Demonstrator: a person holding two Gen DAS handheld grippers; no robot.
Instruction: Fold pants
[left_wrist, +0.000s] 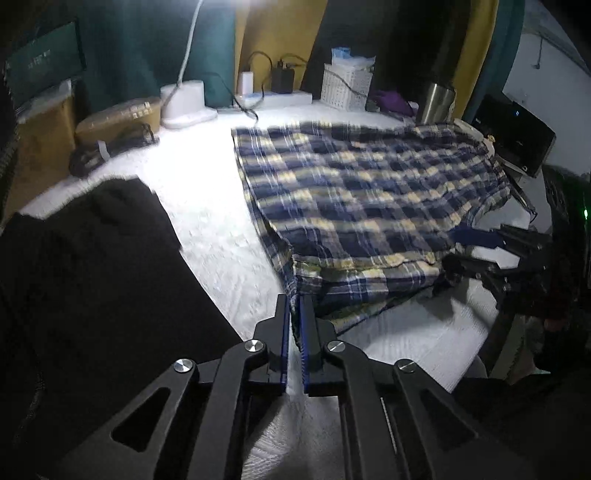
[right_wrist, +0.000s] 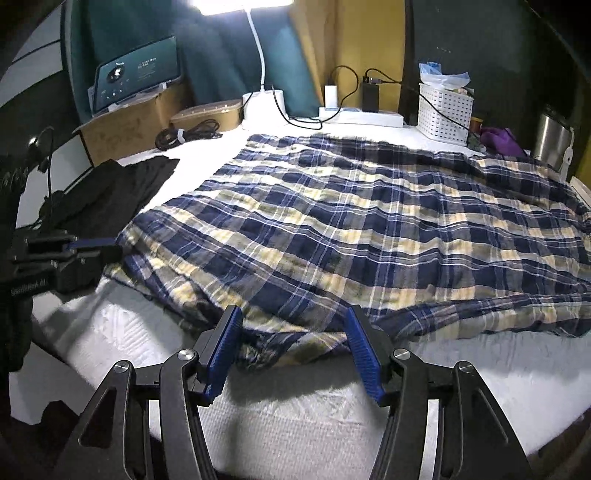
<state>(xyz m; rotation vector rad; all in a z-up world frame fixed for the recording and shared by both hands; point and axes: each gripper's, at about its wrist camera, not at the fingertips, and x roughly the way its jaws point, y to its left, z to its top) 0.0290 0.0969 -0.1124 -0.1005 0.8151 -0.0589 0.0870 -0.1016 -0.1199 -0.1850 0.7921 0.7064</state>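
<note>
The left gripper (left_wrist: 294, 306) has its blue-padded fingers pressed together on the near left corner of the blue, cream and white plaid cotton pants (left_wrist: 365, 206), which lie spread across the white textured surface (left_wrist: 214, 229). The right gripper (right_wrist: 293, 325) is spread wide, its fingers straddling a loose fold at the pants' near edge without pinching it; from the left view its dark frame (left_wrist: 517, 254) sits at the fabric's right side.

The likeliest trouble is a one-sided lift: if the left gripper pulls before the right one has closed, the cloth would probably drag and skew instead of folding evenly. The near edge is already rumpled and doubled, so the right gripper may catch only one layer, or a bunch of several, leaving a crooked crease.

To the left, a black garment (right_wrist: 122, 188) lies just beside the plaid; a wide sweep could snag it. Farther back, the white lamp base (right_wrist: 264, 105), the white power strip with its cables (right_wrist: 360, 116), the white slotted basket (right_wrist: 445, 112) and a steel tumbler (right_wrist: 552, 138) stand close to the far hem, so a fold thrown too far could knock or catch them.
</note>
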